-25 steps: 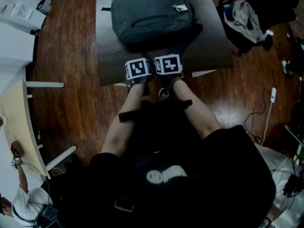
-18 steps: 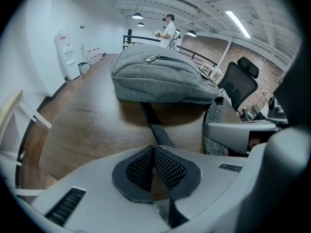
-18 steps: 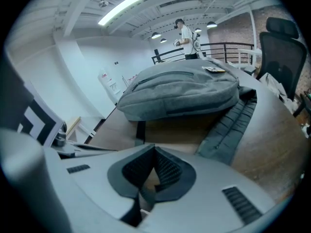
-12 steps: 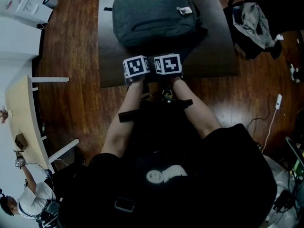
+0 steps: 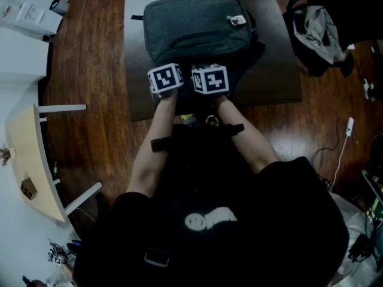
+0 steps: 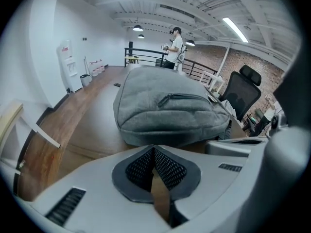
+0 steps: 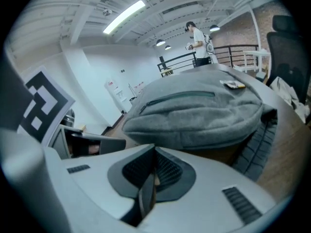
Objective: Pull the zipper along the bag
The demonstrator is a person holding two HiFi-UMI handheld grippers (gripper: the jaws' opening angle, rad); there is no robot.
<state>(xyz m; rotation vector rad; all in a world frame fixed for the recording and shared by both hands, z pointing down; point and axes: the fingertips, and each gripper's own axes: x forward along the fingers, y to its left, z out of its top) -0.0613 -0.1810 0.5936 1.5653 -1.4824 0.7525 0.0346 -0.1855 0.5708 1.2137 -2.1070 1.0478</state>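
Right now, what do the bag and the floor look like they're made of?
The bag looks like matte grey woven fabric, maybe polyester or canvas: a heathered weave shows. The floor: glossy reddish-brown wood or laminate; plank seams and reflections show.

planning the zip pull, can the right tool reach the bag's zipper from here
Probably yes: the right tool is shut and empty just short of the bag, with nothing between it and the zipper.

Matt cloth bag [image 5: 194,26], glossy wood floor [image 5: 90,70]
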